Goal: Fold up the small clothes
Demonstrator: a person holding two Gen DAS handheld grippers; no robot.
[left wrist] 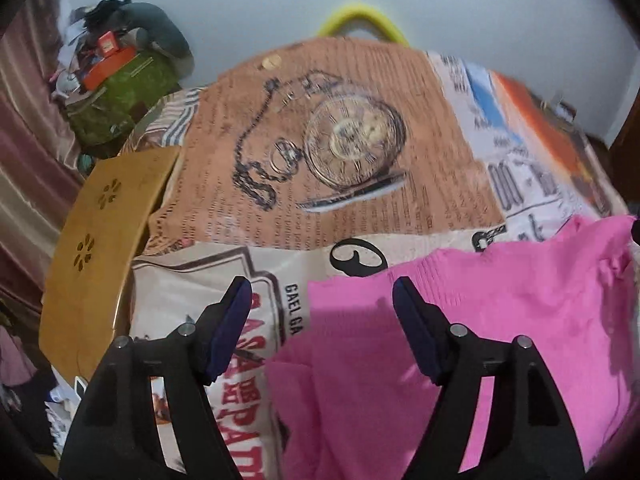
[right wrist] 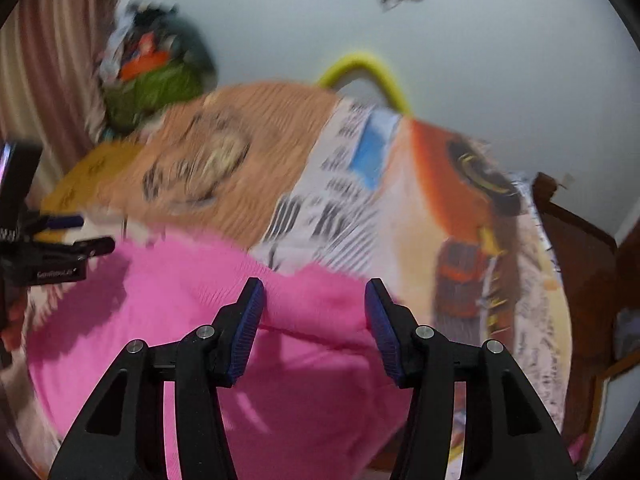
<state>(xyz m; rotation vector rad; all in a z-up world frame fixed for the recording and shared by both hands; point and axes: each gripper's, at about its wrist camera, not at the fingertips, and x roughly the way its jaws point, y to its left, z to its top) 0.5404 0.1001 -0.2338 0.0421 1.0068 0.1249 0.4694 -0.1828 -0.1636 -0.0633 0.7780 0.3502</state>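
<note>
The pink knit garment lies flat on the printed bedspread, spreading under and ahead of the right tongs and beneath the right-hand finger of the left tongs, both standing released, gripping nothing.

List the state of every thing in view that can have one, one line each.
Pink garment: lying on the printed bedspread, partly folded, a raised fold between the right gripper's fingers.
Left gripper: open, nothing gripped.
Right gripper: open, pads clear of the cloth.
Printed bedspread: spread flat.
Green bag: stuffed, items piled on top.
</note>
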